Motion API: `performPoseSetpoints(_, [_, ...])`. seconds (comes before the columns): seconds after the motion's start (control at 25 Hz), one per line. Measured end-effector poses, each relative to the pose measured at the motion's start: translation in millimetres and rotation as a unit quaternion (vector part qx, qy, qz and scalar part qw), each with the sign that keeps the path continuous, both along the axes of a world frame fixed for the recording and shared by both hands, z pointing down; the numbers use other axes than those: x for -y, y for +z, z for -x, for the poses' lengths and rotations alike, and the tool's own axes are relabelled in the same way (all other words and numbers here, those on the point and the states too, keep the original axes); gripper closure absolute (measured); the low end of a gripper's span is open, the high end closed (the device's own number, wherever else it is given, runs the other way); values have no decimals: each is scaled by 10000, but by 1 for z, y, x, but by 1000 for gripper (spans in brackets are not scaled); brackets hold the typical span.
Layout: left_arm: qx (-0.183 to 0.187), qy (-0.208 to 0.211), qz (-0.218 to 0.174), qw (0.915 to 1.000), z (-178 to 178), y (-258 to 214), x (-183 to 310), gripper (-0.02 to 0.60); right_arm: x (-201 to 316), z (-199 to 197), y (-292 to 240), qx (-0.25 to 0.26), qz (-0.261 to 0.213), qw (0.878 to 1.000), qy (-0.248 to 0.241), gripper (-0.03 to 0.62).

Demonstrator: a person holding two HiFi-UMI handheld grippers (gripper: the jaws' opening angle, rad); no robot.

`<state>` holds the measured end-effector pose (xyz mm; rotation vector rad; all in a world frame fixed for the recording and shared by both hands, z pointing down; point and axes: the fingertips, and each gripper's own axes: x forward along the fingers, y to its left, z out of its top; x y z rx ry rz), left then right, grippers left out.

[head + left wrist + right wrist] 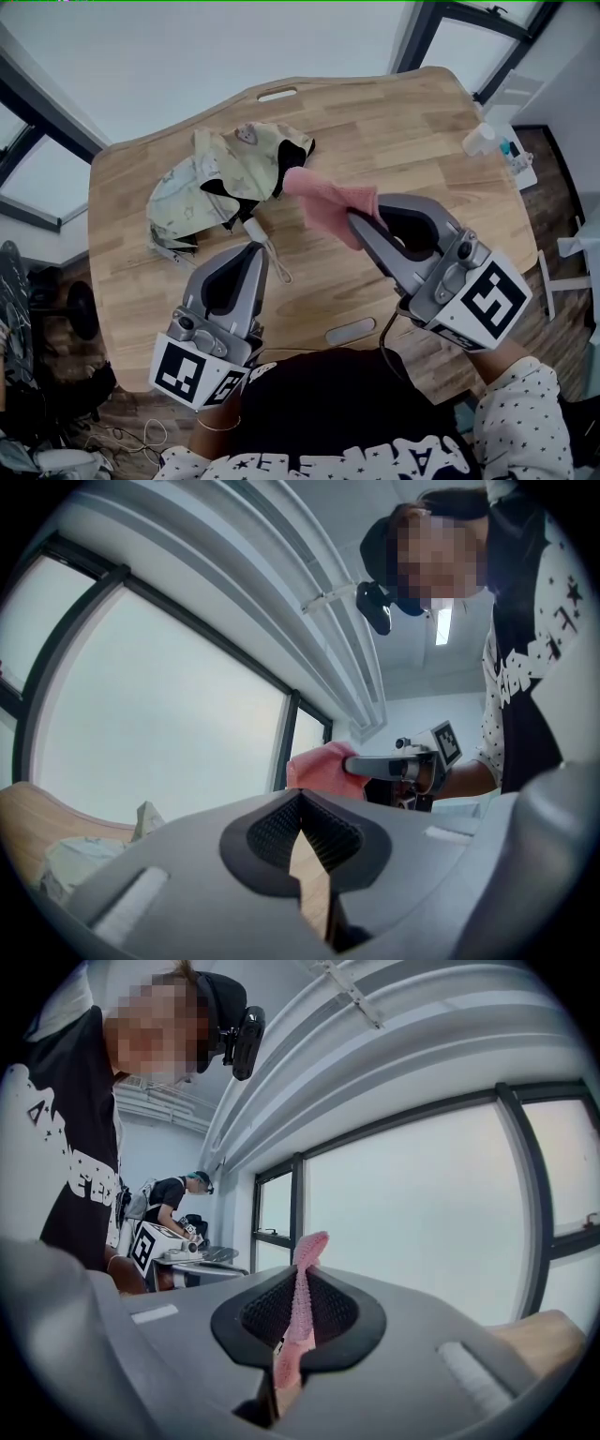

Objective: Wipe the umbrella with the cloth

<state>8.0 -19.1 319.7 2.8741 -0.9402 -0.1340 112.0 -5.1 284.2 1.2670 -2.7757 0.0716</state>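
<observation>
A folded pale green patterned umbrella (225,169) lies on the wooden table (403,122), left of centre; its white handle (253,228) points toward me. My left gripper (255,247) hovers just in front of that handle. Its jaws are shut, and the left gripper view (300,803) shows nothing between the pads. My right gripper (354,217) is shut on a pink cloth (319,199), held above the table just right of the umbrella. In the right gripper view the cloth (302,1297) runs up between the pads. The left gripper view shows the umbrella (84,855) at lower left and the cloth (319,766) ahead.
A white bottle (480,139) stands at the table's right edge. The tabletop has a slot cut-out at the far edge (277,93) and another near me (350,330). Another person (173,1199) works at a desk in the background. A dumbbell (80,305) lies on the floor at left.
</observation>
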Motion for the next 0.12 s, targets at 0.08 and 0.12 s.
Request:
performPoseSetpoints(0.08, [-2, 0, 22, 10000, -2, 0, -1, 583, -1, 0, 0, 24, 0, 10000, -4, 568])
performPoseSetpoints(0.12, [-2, 3, 34, 10000, -3, 1, -1, 583, -1, 0, 0, 35, 2, 10000, -6, 568])
